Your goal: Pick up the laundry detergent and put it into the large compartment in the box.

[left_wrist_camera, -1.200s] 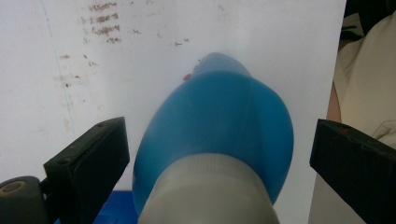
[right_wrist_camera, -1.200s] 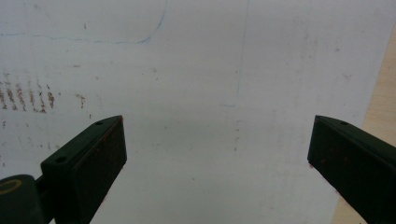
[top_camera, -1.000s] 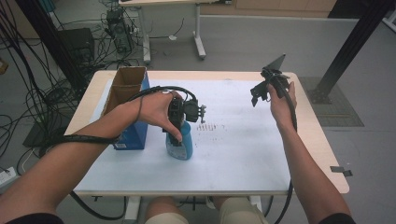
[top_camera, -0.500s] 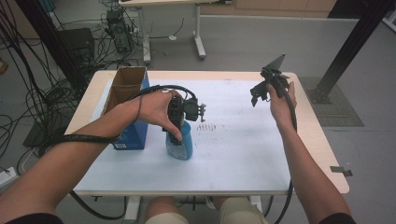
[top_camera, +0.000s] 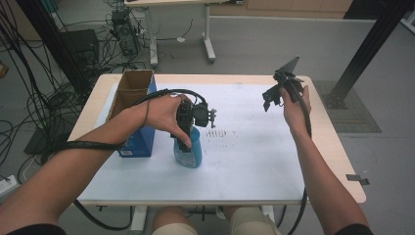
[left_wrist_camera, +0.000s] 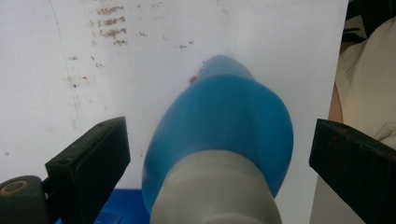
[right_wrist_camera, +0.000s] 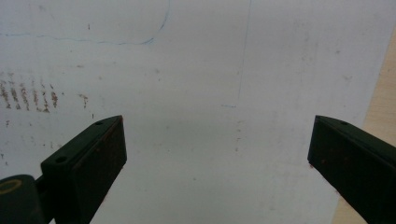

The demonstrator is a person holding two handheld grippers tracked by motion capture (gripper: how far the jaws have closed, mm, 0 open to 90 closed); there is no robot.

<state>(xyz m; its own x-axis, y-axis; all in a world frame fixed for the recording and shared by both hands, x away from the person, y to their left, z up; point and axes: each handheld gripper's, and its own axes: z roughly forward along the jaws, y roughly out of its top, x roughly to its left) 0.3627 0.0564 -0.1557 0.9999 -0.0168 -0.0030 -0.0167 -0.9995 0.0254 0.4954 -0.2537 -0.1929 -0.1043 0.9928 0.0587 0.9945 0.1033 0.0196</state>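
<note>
So the left gripper (left_wrist_camera: 217,154) is sitting right over the bottle (left_wrist_camera: 219,135), jaws wide apart with one pad on each side of it and daylight on both, nothing touching yet as far as I can tell. The bottle stands upright, blue body and grey cap, long axis pointing straight up into the gripper, so closing in from above should catch the cap or shoulder. From the high view it sits around 7 o'clock of table (top_camera: 313,196) centre, with the box (top_camera: 132,112) just beside it at its 9 o'clock. That's the tight side. Toward 3 o'clock it's open white sheet (top_camera: 244,161). The right gripper (top_camera: 272,98) is way off at about 1 o'clock, held up in the air, jaws also apart, holding nothing. Left hand is clearly the nearer one.
</note>
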